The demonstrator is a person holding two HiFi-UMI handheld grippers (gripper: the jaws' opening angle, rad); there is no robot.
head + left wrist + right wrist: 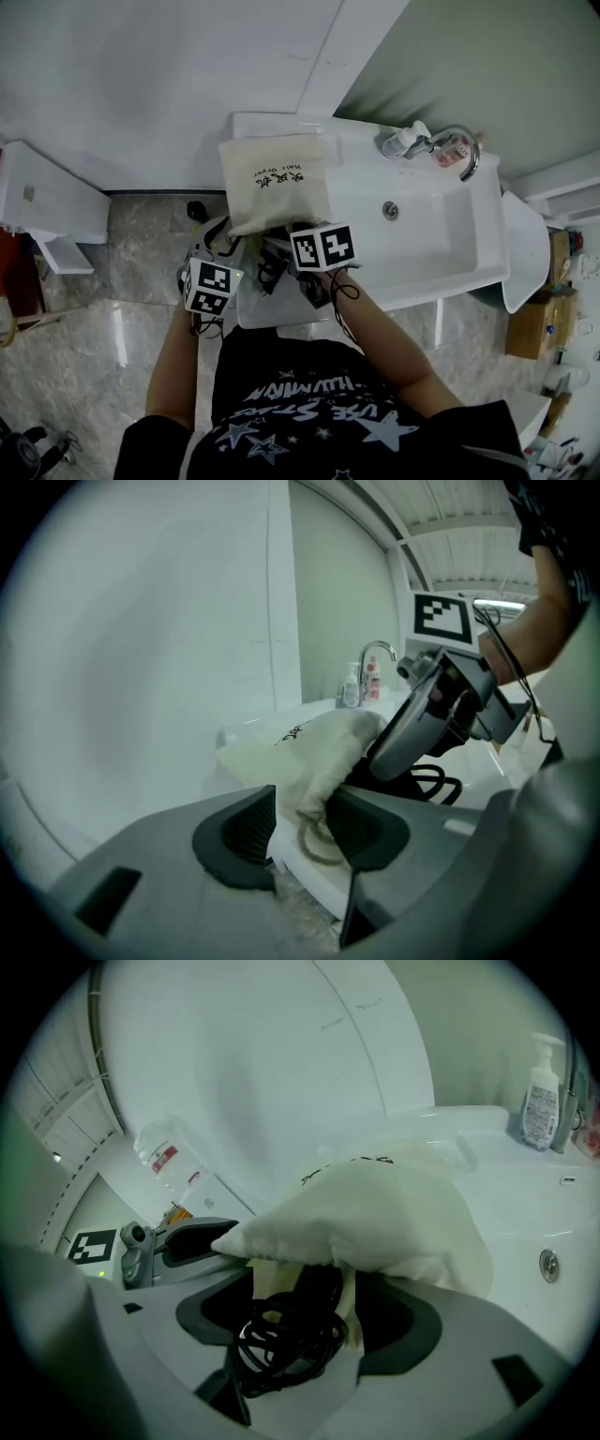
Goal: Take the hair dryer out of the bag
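Closing left gripper [300, 829] jaws straddle the bag [314, 744] hem at sink [441, 284] edge.

- Both gripper views are round fisheye pictures: we see black corners, and straight lines bend toward the rim.
- In the left gripper view, the left tool [302, 829] is closing its jaws with bag [309, 747] cloth between them. They look soft and unfocused.
- Above and right of that tool, a ceiling light [497, 603] burns white.
- Between the opening jaws of the right tool [309, 1321], the bag's mouth lies in deep shadow. We can barely separate the black cord [281, 1340] from it.
- The head view is softly and evenly lit. Left of the left tool, the polished floor [131, 272] carries pale streaks of glare.
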